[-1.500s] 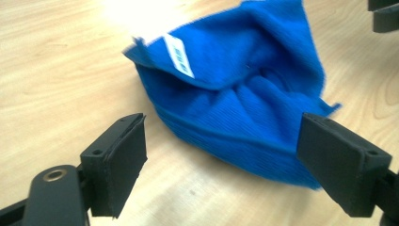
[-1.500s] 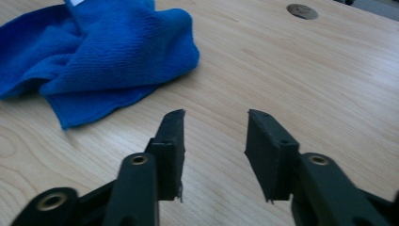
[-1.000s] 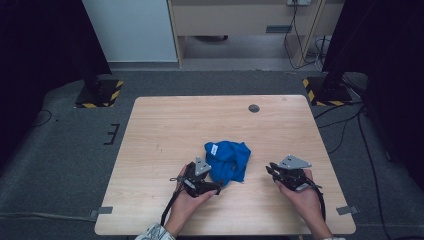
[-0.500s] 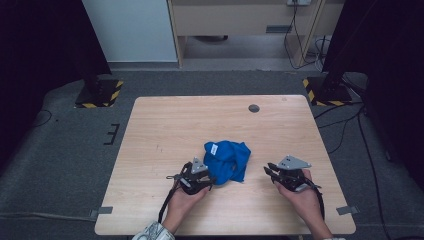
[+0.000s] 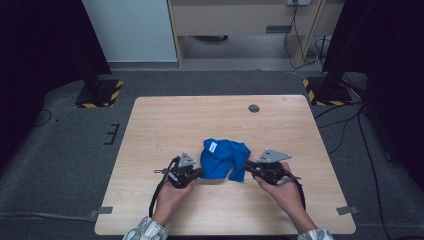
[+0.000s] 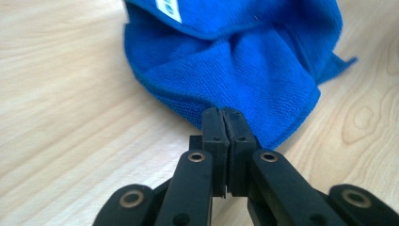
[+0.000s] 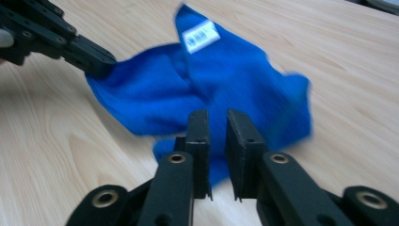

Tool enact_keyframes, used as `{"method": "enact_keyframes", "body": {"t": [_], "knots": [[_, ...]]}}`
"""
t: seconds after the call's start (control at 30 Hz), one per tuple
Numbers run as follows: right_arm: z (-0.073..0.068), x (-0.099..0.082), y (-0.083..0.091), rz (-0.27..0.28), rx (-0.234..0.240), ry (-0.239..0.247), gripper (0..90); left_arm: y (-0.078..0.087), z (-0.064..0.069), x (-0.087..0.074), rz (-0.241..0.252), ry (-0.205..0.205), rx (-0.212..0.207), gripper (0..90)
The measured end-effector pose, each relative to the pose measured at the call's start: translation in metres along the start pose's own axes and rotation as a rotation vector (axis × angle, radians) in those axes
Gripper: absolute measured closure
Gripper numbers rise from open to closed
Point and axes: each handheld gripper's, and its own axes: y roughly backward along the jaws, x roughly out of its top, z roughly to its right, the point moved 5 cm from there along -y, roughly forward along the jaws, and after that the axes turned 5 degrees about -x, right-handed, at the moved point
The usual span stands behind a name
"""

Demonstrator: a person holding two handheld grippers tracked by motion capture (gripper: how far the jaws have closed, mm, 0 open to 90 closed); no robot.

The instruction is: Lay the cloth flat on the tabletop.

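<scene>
Cloth (image 5: 223, 158) crumpled on table (image 5: 165, 125) | left gripper (image 6: 225, 118) has just closed, pinching its near edge to lift | right gripper (image 7: 217, 123) narrow, nothing held, nosing toward opposite edge

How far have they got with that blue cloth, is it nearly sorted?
Early days. Done: the left gripper has just closed its jaws on the near edge of the blue cloth. In hand: the right gripper is at the cloth's other side, jaws slightly apart, no firm pinch visible. Left: the cloth is crumpled on the table, so spreading or folding probably remains.
</scene>
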Motion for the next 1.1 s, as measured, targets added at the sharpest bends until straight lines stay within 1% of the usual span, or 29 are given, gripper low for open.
{"method": "enact_keyframes", "body": {"t": [0.03, 0.13, 0.2, 0.3, 0.4, 0.47, 0.5, 0.53, 0.57, 0.6, 0.63, 0.67, 0.7, 0.73, 0.8, 0.83, 0.9, 0.97, 1.03, 1.1], "knots": [[-0.003, 0.006, -0.005, 0.003, 0.002, 0.008, 76.7, 0.002, -0.002, 0.0, 0.011, 0.012, 0.0, 88.5], [-0.011, 0.022, -0.02, 0.007, 0.017, 0.016, 71.3, 0.005, -0.007, 0.001, 0.026, 0.028, 0.004, 88.5], [-0.015, 0.031, -0.032, -0.002, 0.009, 0.038, 65.7, 0.006, -0.008, 0.001, 0.03, 0.028, 0.01, 88.5], [-0.016, 0.037, -0.048, -0.022, -0.016, 0.052, 57.3, 0.007, -0.008, 0.002, 0.037, 0.028, 0.01, 88.4], [-0.014, 0.035, -0.06, -0.056, -0.065, 0.078, 52.2, 0.008, -0.007, 0.004, 0.042, 0.023, 0.003, 88.5], [-0.008, 0.03, -0.066, -0.092, -0.118, 0.1, 47.9, 0.009, -0.007, 0.005, 0.046, 0.018, 0.003, 88.5], [-0.005, 0.027, -0.066, -0.102, -0.154, 0.113, 44.9, 0.009, -0.008, 0.005, 0.046, 0.019, 0.003, 88.6], [-0.002, 0.026, -0.066, -0.104, -0.186, 0.116, 41.9, 0.01, -0.008, 0.005, 0.043, 0.018, 0.002, 88.6], [0.001, 0.024, -0.066, -0.1, -0.205, 0.098, 39.7, 0.01, -0.009, 0.005, 0.041, 0.02, 0.005, 88.7], [0.003, 0.021, -0.065, -0.1, -0.22, 0.076, 44.0, 0.01, -0.01, 0.005, 0.043, 0.023, 0.007, 88.6], [0.005, 0.017, -0.065, -0.103, -0.219, 0.074, 51.3, 0.01, -0.011, 0.005, 0.042, 0.023, 0.009, 88.6], [0.006, 0.013, -0.065, -0.111, -0.213, 0.079, 56.5, 0.01, -0.012, 0.005, 0.046, 0.027, 0.011, 88.6], [0.007, 0.01, -0.065, -0.12, -0.205, 0.084, 66.0, 0.011, -0.013, 0.005, 0.05, 0.03, 0.013, 88.6], [0.007, 0.007, -0.064, -0.122, -0.187, 0.082, 75.2, 0.013, -0.014, 0.005, 0.055, 0.034, 0.016, 88.6], [0.009, 0.004, -0.06, -0.101, -0.17, 0.061, 83.1, 0.015, -0.016, 0.005, 0.062, 0.038, 0.021, 88.6], [0.012, 0.003, -0.056, -0.091, -0.16, 0.041, 84.5, 0.015, -0.016, 0.005, 0.063, 0.04, 0.024, 88.6], [0.016, -0.001, -0.051, -0.093, -0.149, 0.024, 85.9, 0.016, -0.019, 0.005, 0.066, 0.046, 0.03, 88.6], [0.024, -0.007, -0.044, -0.095, -0.153, 0.01, 86.4, 0.016, -0.021, 0.004, 0.063, 0.05, 0.033, 88.7], [0.032, -0.013, -0.038, -0.096, -0.152, -0.015, 86.5, 0.017, -0.023, 0.003, 0.062, 0.054, 0.036, 88.7], [0.041, -0.021, -0.033, -0.108, -0.159, -0.037, 86.5, 0.016, -0.024, 0.003, 0.056, 0.05, 0.035, 88.7]]}}
